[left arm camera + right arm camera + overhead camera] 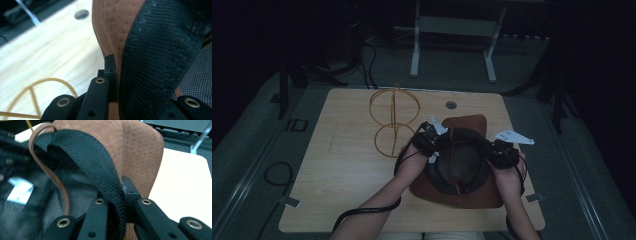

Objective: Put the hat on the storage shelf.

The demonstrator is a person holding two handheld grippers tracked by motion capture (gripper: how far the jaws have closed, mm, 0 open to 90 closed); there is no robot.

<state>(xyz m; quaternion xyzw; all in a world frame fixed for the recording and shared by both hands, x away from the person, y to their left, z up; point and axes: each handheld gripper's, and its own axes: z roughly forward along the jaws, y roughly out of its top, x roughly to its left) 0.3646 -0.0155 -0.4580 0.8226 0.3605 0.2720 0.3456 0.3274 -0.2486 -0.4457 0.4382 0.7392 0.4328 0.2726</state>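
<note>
Jaws seemingly clamped on hat (464, 155) brim.

A brown suede hat (462, 165) lies upside down on the surface, right of centre and towards the near edge. Its opening faces up, showing a dark mesh lining (30, 202) and a black ribbed inner band (155, 57) around the crown's mouth. The wide brim spreads below, stitched in rows, with its far part curling upward. A thin brown cord (50, 170) loops across the inside.
</note>
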